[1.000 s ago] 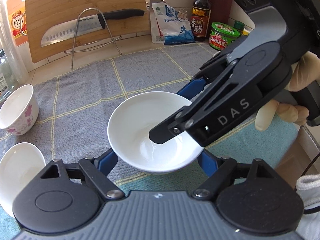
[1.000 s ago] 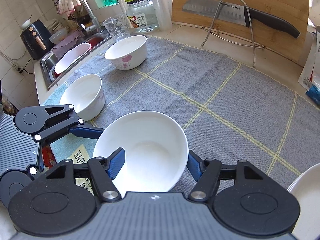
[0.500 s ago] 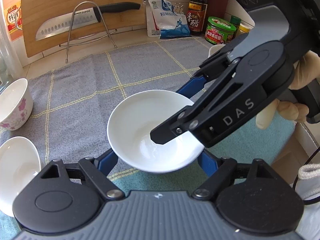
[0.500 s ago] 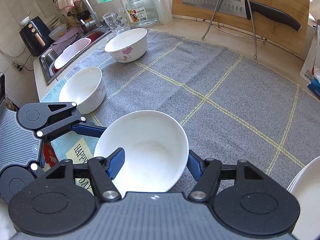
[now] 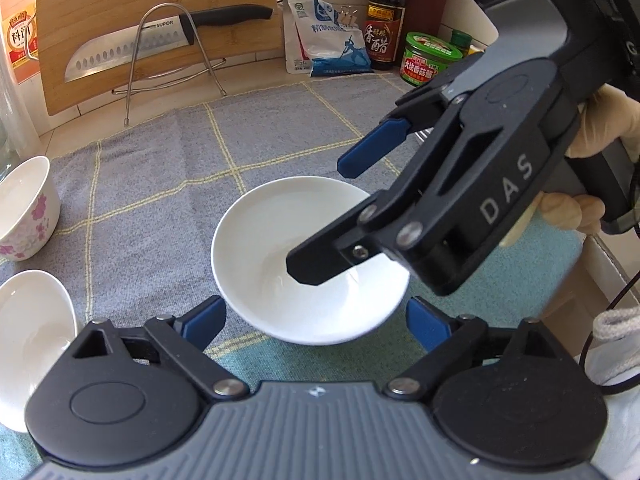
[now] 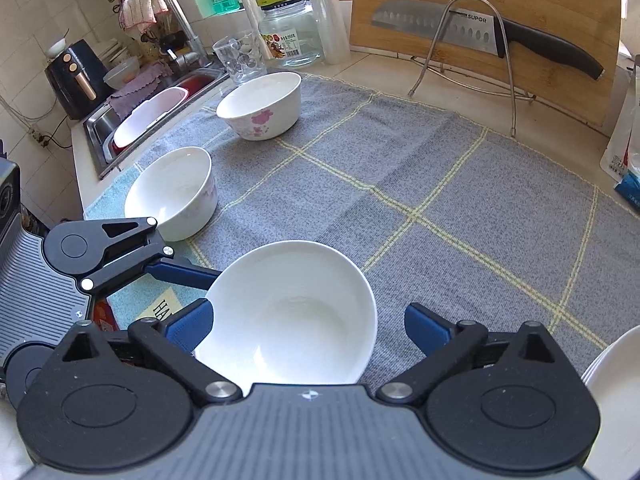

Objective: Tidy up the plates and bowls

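A plain white shallow bowl (image 5: 308,264) (image 6: 288,312) sits on the grey checked cloth between both grippers. My left gripper (image 5: 314,318) is open, its blue pads apart from the bowl's near rim. My right gripper (image 6: 306,326) is open too, its jaws either side of the bowl without touching; it shows in the left wrist view (image 5: 440,208) raised above the bowl. A second white bowl (image 6: 172,192) and a bowl with pink flowers (image 6: 262,106) stand further left on the cloth. A white dish's rim (image 6: 612,384) shows at the right edge.
A knife on a wire stand (image 6: 480,32) leans against a wooden cutting board (image 6: 560,8) at the back. A sink (image 6: 152,116) lies at the far left. A glass jar (image 6: 290,36), a sauce bottle (image 5: 384,32) and a green-lidded jar (image 5: 428,58) line the back.
Both grippers have opened wider around the white bowl. The right gripper has lifted up off the bowl, its far blue pad now clear above the rim.
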A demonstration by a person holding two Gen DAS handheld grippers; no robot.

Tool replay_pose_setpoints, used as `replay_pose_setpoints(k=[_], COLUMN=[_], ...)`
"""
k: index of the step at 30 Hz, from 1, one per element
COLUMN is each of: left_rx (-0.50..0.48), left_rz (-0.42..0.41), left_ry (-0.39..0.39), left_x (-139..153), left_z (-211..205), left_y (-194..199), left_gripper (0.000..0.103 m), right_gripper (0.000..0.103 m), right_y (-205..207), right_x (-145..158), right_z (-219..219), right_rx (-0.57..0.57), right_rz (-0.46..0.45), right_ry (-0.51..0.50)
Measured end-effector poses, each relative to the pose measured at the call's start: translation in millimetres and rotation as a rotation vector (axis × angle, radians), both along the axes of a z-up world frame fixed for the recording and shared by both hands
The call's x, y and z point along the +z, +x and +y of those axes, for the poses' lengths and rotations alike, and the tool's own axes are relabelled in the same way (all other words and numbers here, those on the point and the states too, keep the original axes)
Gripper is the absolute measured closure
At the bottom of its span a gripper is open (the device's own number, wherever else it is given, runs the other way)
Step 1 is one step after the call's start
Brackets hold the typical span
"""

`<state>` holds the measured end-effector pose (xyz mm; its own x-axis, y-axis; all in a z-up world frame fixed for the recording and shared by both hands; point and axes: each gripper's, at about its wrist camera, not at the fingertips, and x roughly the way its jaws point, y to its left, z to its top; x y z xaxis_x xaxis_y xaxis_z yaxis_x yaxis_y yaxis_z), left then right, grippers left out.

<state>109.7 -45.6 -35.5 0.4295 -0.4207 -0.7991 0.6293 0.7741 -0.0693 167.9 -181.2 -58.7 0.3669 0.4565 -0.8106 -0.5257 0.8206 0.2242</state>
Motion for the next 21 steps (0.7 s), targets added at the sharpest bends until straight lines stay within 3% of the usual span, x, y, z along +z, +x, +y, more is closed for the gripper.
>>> replay_pose_setpoints(k=[8,21], left_rx=[0.039,0.270], left_rz=[0.003,-0.013], left_ry=[-0.015,0.027], left_x=[3.5,2.5], left_z=[18.6,76.4], left_y=[-9.0,-25.3], left_gripper=[0.007,0.007], right_gripper=[0.000,0.000], right_y=[3.3,26.0], right_x=[8.8,15.2], right_z=[15.6,79.8], right_rx=[0.060,0.251], right_rz=[-0.055,-0.088], right_ry=[-0.037,-0.024])
